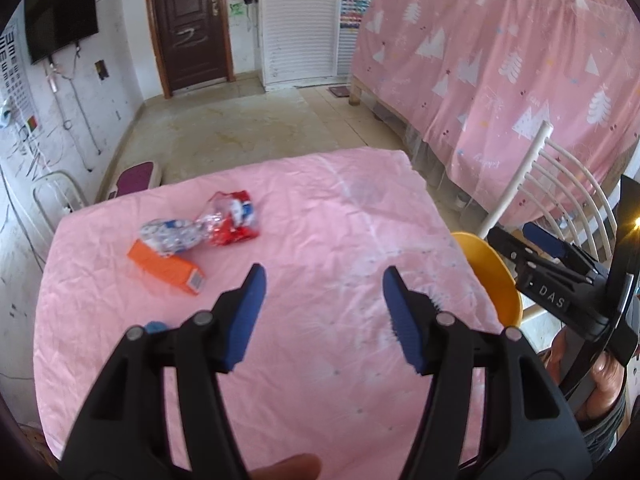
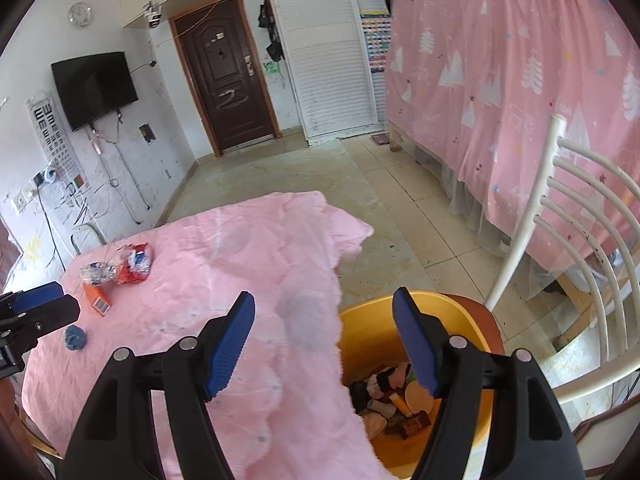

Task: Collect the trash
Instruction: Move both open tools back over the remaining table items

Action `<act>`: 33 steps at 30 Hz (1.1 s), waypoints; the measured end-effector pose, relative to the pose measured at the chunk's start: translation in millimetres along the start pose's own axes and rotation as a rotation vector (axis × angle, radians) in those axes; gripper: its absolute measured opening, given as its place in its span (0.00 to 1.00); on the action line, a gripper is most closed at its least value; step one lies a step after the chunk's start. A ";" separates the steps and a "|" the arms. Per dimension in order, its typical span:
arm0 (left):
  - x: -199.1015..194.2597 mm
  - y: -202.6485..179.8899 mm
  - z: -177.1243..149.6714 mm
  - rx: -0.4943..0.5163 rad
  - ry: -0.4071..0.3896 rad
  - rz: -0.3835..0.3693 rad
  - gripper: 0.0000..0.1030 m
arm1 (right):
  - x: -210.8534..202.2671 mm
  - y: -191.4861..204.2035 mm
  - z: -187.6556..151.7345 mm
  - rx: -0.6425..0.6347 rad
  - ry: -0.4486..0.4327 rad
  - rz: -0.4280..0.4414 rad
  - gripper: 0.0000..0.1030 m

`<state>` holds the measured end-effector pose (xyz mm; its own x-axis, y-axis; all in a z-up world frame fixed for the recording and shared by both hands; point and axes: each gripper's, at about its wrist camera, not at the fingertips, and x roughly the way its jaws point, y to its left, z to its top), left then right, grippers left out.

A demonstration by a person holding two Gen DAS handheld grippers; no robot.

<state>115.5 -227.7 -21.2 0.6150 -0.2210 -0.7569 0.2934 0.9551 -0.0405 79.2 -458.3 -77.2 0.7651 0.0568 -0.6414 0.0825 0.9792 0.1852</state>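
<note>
On the pink-clothed table (image 1: 320, 216) lie an orange box (image 1: 166, 266), a crumpled silver-blue wrapper (image 1: 170, 234) on it, and a red wrapper (image 1: 234, 218). A small blue lump (image 2: 75, 337) lies nearer the front; its top shows in the left wrist view (image 1: 156, 326). My left gripper (image 1: 324, 288) is open and empty over the table, the trash ahead to its left. My right gripper (image 2: 324, 312) is open and empty above the table's right edge and a yellow bin (image 2: 372, 320) holding several trash pieces. The trash also shows far left in the right wrist view (image 2: 120, 268).
The yellow bin (image 1: 490, 276) stands at the table's right side on a white chair (image 2: 560, 248). A pink-curtained bed frame (image 2: 520, 100) runs along the right. Tiled floor (image 2: 280, 176), a brown door (image 2: 228, 76) and a wall TV (image 2: 94, 88) lie beyond.
</note>
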 end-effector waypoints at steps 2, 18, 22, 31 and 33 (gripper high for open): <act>-2.6 6.4 -2.3 -0.011 -0.004 0.004 0.57 | 0.0 9.9 1.4 -0.014 0.000 0.002 0.60; -5.2 78.7 -20.0 -0.107 0.007 0.032 0.57 | 14.2 93.8 8.5 -0.140 0.020 0.031 0.60; 0.8 96.8 -25.3 -0.136 0.024 0.038 0.57 | 22.0 112.8 10.1 -0.163 0.032 0.042 0.60; 13.9 126.4 -36.4 -0.172 0.056 0.052 0.57 | 40.8 151.9 13.3 -0.219 0.056 0.056 0.60; 18.4 131.2 -38.9 -0.177 0.069 0.053 0.57 | 45.0 160.0 14.0 -0.229 0.061 0.058 0.60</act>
<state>136.8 -98.8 -65.9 0.5732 -0.1609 -0.8035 0.1248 0.9862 -0.1084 135.8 -301.9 -66.0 0.7238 0.1195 -0.6796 -0.1129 0.9921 0.0542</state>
